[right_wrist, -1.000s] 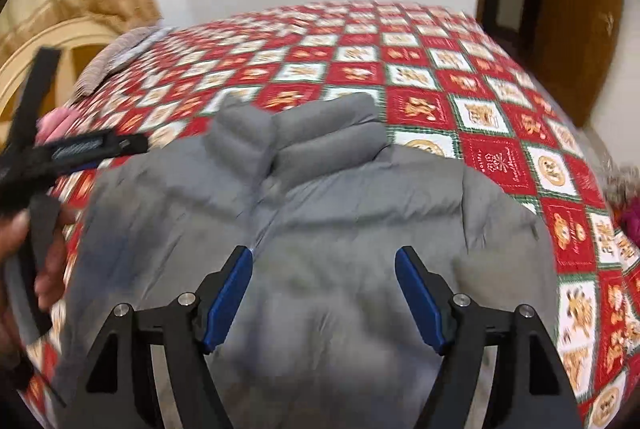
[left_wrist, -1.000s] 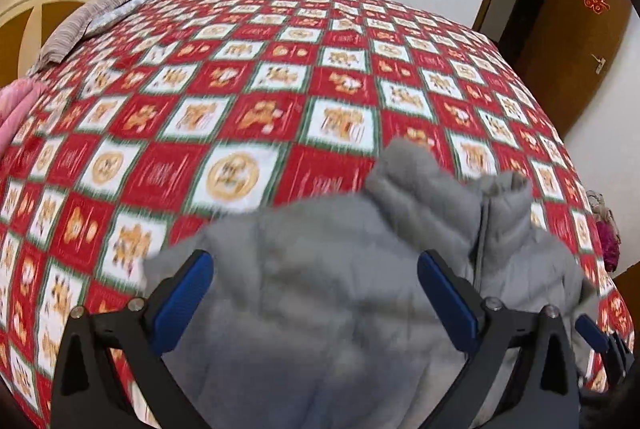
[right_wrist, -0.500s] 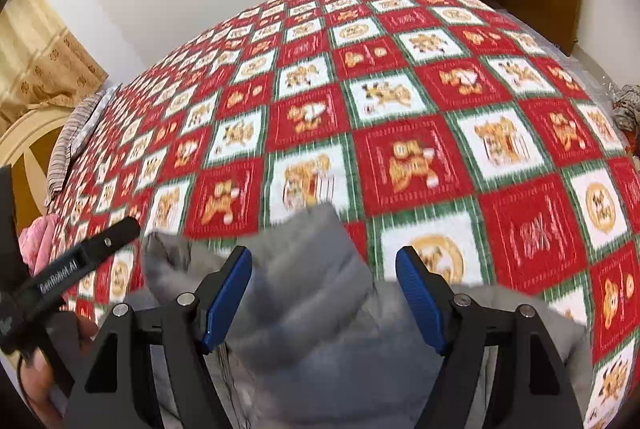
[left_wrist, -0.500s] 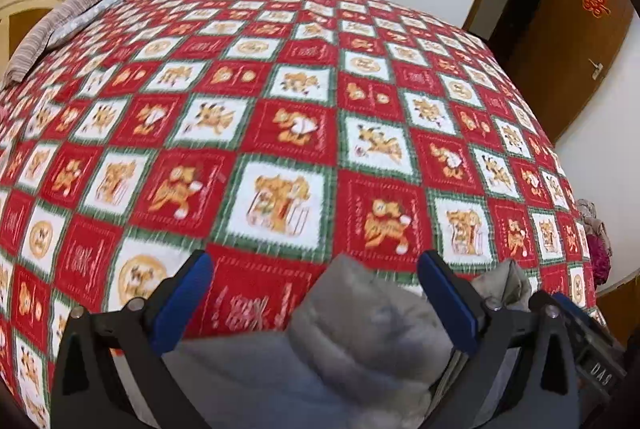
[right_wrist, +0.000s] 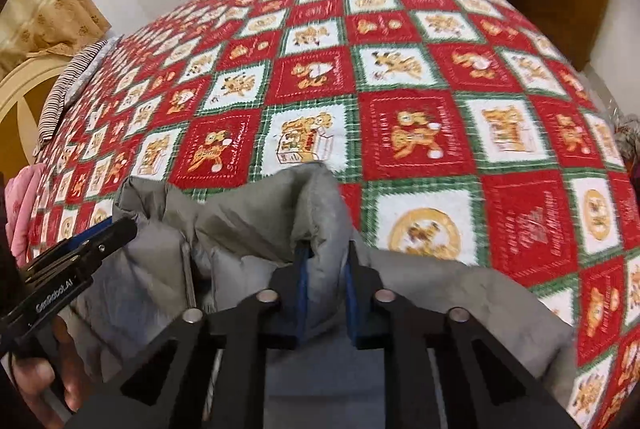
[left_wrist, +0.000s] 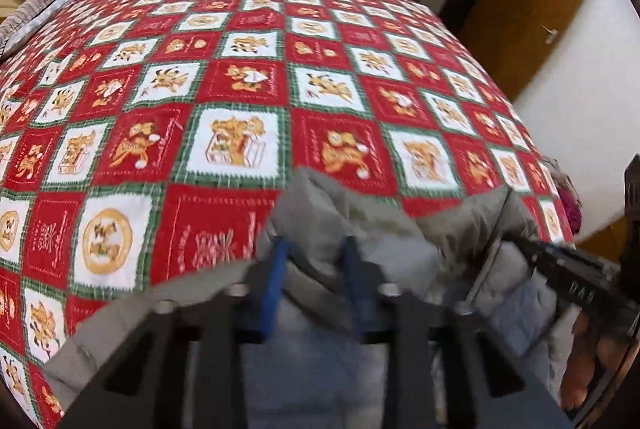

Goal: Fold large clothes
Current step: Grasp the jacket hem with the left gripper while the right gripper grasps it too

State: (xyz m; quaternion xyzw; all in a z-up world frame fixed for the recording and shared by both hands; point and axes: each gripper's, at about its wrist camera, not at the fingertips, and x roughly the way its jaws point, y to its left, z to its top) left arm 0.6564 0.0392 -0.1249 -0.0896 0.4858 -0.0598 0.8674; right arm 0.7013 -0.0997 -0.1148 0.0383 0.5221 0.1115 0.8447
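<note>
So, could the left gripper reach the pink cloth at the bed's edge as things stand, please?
Probably not straight away: the left gripper has just closed on the grey jacket collar, so it is occupied. The pink cloth lies beyond it at the bedspread edge, with nothing visible between.

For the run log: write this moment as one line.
left gripper: shut on jacket collar | right gripper: shut on jacket collar | jacket: on bed

Your two wrist cameras look steeply down, close over the grey jacket (left_wrist: 320, 213) collar, both sharing the patterned bedspread (right_wrist: 420, 77) beyond.
</note>
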